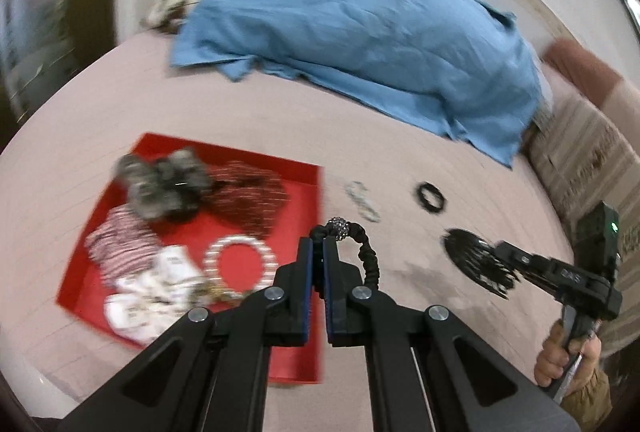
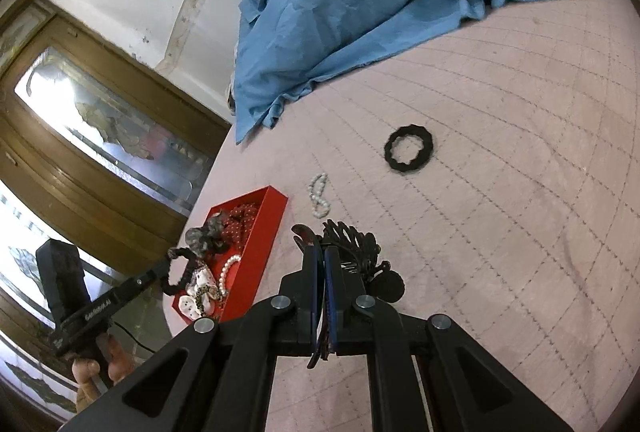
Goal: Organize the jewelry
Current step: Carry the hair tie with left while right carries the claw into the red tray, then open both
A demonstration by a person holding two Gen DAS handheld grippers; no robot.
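While both tools carry something, the left gripper (image 1: 323, 246) is clamped on a black ruched fabric band with a sparkly bead ball (image 1: 352, 244), lifted just beside the shallow red cardboard tray (image 1: 304, 312), presumably so it can be dropped in with the rest. The right gripper (image 2: 322, 256) is closed on a black leaf-shaped hair clip (image 2: 356, 244) (its edge pinched, the ornament hanging free above the pink quilted bedspread (image 2: 520, 232)). Farther out, a small white pearl bracelet (image 2: 319, 195) and a black scalloped ring-shaped hair tie (image 2: 409, 149) lie loose, likely waiting for collection. Beyond them sprawls a crumpled blue cloth (image 1: 360, 32).
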